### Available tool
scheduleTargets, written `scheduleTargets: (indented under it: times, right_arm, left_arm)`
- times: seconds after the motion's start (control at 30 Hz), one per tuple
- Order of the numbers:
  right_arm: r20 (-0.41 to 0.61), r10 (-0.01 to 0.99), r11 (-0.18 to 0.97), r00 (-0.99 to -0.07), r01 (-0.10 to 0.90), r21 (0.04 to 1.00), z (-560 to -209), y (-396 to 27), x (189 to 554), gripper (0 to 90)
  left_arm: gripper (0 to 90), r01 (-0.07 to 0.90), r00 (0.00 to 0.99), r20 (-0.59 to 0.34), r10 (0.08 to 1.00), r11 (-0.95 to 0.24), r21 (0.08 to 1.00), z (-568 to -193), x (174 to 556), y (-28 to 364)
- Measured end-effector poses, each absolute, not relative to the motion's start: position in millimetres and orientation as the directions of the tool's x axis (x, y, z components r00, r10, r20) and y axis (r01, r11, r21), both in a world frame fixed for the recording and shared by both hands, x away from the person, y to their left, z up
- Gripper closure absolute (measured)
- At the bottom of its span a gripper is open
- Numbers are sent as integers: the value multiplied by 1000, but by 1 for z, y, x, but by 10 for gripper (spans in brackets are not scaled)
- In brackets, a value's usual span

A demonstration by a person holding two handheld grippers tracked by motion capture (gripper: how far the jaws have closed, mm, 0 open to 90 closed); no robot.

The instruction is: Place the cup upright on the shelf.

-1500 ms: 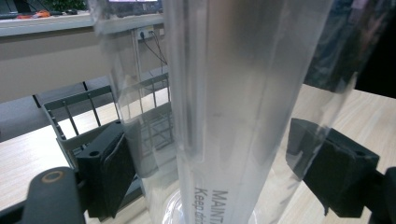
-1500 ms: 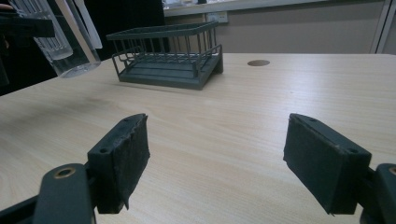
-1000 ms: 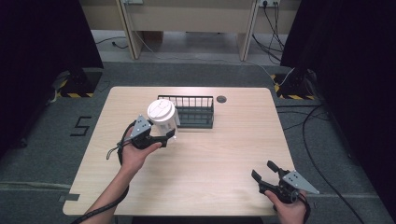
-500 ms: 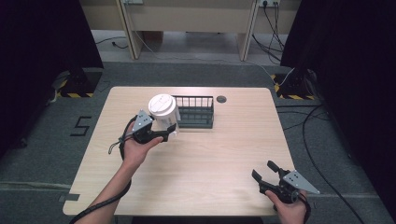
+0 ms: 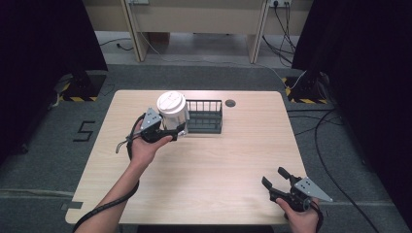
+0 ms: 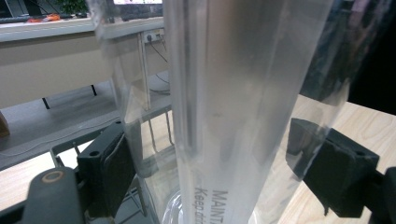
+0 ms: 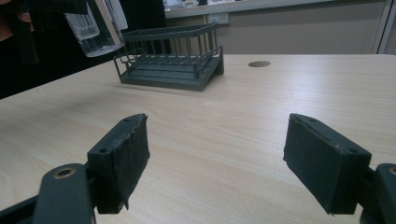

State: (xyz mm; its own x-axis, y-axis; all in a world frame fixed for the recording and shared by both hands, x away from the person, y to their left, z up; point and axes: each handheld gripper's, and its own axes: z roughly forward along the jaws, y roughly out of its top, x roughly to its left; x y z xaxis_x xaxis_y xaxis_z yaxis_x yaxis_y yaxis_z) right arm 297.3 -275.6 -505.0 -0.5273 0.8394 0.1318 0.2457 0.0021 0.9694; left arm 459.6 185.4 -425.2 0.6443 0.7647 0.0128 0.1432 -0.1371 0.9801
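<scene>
The left gripper (image 5: 167,132) is clamped on a clear plastic container (image 5: 174,114) with a white lid; in the left gripper view the container wall (image 6: 243,107) is pinched between both jaws (printed lettering partly legible). It is held off the bench (image 5: 214,170), just beside the dark wire rack (image 5: 204,116). The right gripper (image 5: 278,180) is held with jaws spread, nothing between them, well apart from the container.

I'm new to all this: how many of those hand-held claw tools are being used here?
2. The left gripper is raised beside the wire rack, clamped on a clear lidded container. The right gripper sits open near the table's near right corner.
</scene>
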Motion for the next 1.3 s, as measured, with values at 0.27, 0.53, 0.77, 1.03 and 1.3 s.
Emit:
scheduleTargets:
  times: [0.27,0.53,0.77,1.03,1.3]
  right_arm:
    - [137,837,-1,-530,249,969,-505,-275,297,227]
    - [138,839,-4,-527,248,969,-506,-276,298,227]
    - [136,839,-3,-527,246,969,-506,-277,298,227]
    - [137,839,-5,-527,244,970,-506,-277,298,226]
    - [138,839,-6,-527,245,970,-506,-277,298,226]
  left_arm:
    - [177,143,636,7,772,-126,982,-420,467,182]
    - [177,140,635,8,772,-124,982,-416,473,179]
    - [177,132,631,7,776,-116,984,-408,478,177]
    - [177,128,628,4,778,-108,986,-400,483,174]
    - [177,125,619,0,786,-98,987,-394,491,173]
